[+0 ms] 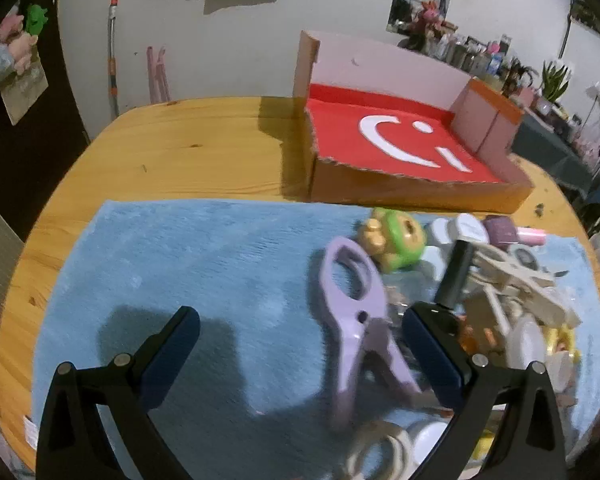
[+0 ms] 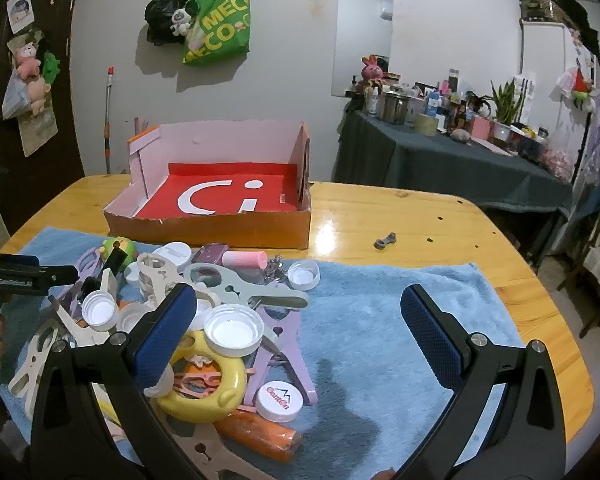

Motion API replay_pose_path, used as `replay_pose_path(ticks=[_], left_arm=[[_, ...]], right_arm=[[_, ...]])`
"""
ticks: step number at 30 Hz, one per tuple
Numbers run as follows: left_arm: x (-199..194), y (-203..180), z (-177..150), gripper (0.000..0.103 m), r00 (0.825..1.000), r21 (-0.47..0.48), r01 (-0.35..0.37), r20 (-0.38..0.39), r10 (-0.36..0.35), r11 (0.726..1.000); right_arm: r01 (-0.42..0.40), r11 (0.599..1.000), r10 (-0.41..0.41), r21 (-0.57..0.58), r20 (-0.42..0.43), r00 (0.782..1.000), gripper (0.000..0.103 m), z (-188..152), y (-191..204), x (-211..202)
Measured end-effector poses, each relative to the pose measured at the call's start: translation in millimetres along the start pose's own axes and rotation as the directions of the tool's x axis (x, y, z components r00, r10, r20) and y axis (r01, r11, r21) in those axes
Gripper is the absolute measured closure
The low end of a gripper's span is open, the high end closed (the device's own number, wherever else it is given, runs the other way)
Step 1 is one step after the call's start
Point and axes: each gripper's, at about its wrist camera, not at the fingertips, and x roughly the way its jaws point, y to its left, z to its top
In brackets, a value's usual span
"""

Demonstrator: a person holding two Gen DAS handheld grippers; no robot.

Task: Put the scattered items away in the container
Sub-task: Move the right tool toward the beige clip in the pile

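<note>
Both our grippers, left gripper [image 1: 300, 338] and right gripper [image 2: 298, 314], hang spread and empty. We judge picking hasn't begun: lilac plastic clip [image 1: 354, 312] lies centre-frame, bare red-floored cardboard box [image 1: 412, 194] upper right. Next: close on it.

The cardboard box [image 2: 219, 216] has a red floor with white lettering and pale pink inner walls. The towel [image 2: 380, 320] is light blue, the table [image 2: 420, 220] honey-yellow wood, 1 clamp [image 1: 352, 312] lilac, the ring [image 2: 203, 392] yellow.
</note>
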Motion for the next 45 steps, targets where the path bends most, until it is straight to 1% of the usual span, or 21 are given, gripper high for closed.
replay_pose_path(ticks=[6, 8, 11, 14, 19, 24, 30, 33, 37, 39, 40, 43, 45], left_arm=[[10.8, 0.9, 2.9, 0.0, 0.997, 0.013, 0.04, -0.064, -0.039, 0.999], [13.8, -2.0, 3.6, 0.0, 0.996, 0.027, 0.035, -0.077, -0.033, 0.999], [20.0, -4.6, 3.4, 0.0, 0.996, 0.046, 0.01, -0.091, -0.005, 0.999], [21.5, -3.1, 4.1, 0.0, 0.995, 0.048, 0.022, -0.096, -0.017, 0.999], [22.1, -4.6, 4.8, 0.0, 0.995, 0.068, 0.012, -0.1, -0.005, 0.998], [21.1, -3.1, 4.5, 0.0, 0.994, 0.075, 0.016, -0.105, -0.008, 0.997], [19.2, 0.0, 4.3, 0.0, 0.994, 0.077, 0.017, -0.11, -0.008, 0.997], [16.4, 0.2, 3.9, 0.0, 0.995, 0.094, 0.005, -0.102, 0.005, 0.996], [15.0, 1.9, 4.1, 0.0, 0.995, 0.098, 0.002, -0.1, 0.008, 0.995], [14.0, 2.5, 3.9, 0.0, 0.995, 0.098, -0.001, -0.095, 0.011, 0.995], [13.2, 2.6, 3.9, 0.0, 0.996, 0.1, -0.005, -0.092, 0.014, 0.995], [13.2, 1.5, 2.3, 0.0, 0.996, 0.106, -0.009, -0.091, 0.019, 0.994], [14.4, 0.1, 1.4, 0.0, 0.995, 0.111, -0.008, -0.096, 0.018, 0.994]], right_arm=[[-0.002, 1.0, 0.002, -0.004, -0.011, 1.0, 0.0, 1.3, -0.4, 2.1], [-0.009, 1.0, 0.009, -0.002, -0.023, 1.0, 0.0, 1.9, -0.7, 4.3], [-0.028, 1.0, 0.028, 0.007, -0.042, 0.999, 0.0, 3.4, -1.9, 7.7], [-0.027, 1.0, 0.027, 0.004, -0.056, 0.998, 0.0, 3.2, -1.9, 11.3], [-0.026, 1.0, 0.026, 0.008, -0.099, 0.995, 0.0, 2.0, -8.0, 20.2], [-0.038, 0.998, 0.045, 0.056, -0.133, 0.99, 0.0, 1.5, -25.7, 24.2], [-0.079, 0.989, 0.099, 0.127, -0.167, 0.981, 0.0, 1.6, -46.2, 28.3], [-0.078, 0.987, 0.102, 0.143, -0.17, 0.98, 0.0, 0.0, -50.7, 28.0], [-0.076, 0.989, 0.097, 0.125, -0.168, 0.981, 0.0, -1.2, -48.9, 27.3], [-0.09, 0.991, 0.107, 0.102, -0.173, 0.979, 0.0, -2.2, -44.6, 25.4], [-0.111, 0.99, 0.125, 0.086, -0.182, 0.975, 0.0, -3.1, -42.4, 23.5], [-0.193, 0.98, 0.197, 0.041, -0.215, 0.957, 0.0, -10.8, -35.3, 15.1], [-0.221, 0.975, 0.217, 0.01, -0.243, 0.945, 0.0, -17.7, -30.1, 10.0]])
